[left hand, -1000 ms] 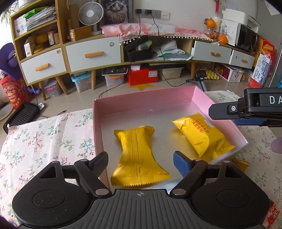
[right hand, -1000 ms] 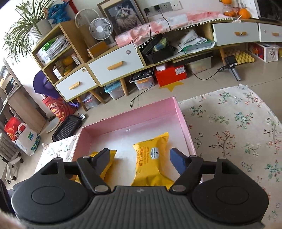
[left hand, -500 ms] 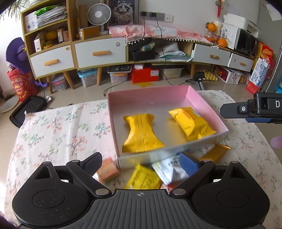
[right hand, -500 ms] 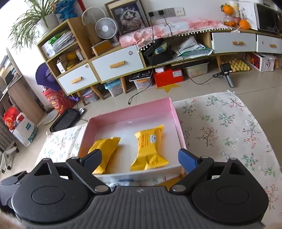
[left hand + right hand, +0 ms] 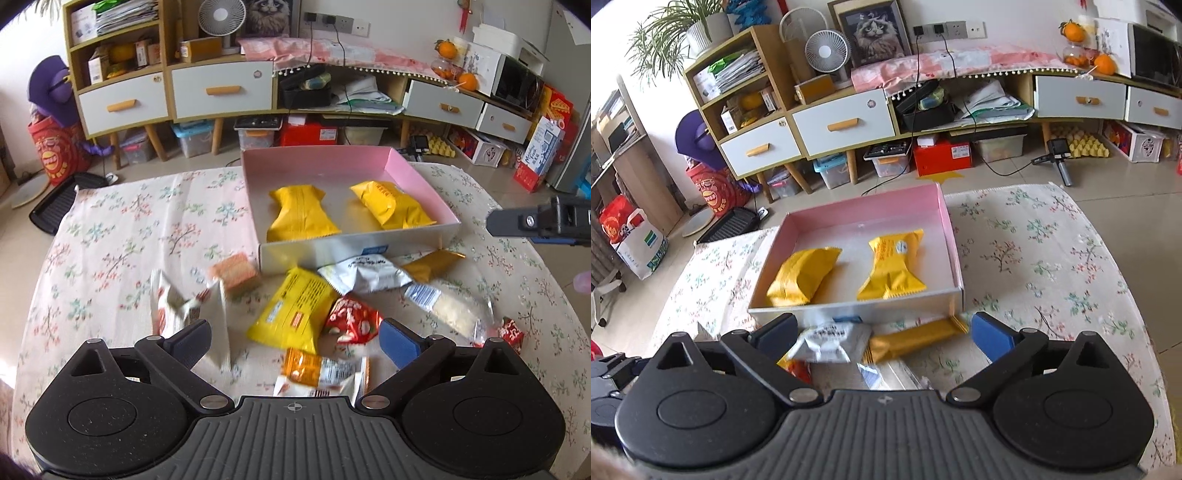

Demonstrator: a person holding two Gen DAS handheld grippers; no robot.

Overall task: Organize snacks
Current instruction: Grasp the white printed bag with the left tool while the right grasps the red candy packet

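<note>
Both tongs I'm running hang released with nothing between their fingers. On my left tongs (image 5: 291, 341) the spread fingers frame a loose heap of snacks on the floral surface (image 5: 122, 236): a yellow packet (image 5: 295, 314), a red-and-white wrapper (image 5: 352, 319) touching it, an orange-and-white packet (image 5: 321, 373) nearest me, and a white crumpled wrapper (image 5: 188, 310) by the left finger. Just beyond lie a small orange cracker pack (image 5: 234, 275), a white pouch (image 5: 364, 273) and a clear-wrapped bar (image 5: 447, 306). My right tongs (image 5: 882, 334) hover over that white pouch (image 5: 831, 339) and a gold bar (image 5: 912, 338), both just against the near wall of the pink box (image 5: 945, 236). Inside the box, two yellow packets lie side by side, apart: one with a back seam (image 5: 299, 214), one puffy (image 5: 391, 203).
</note>
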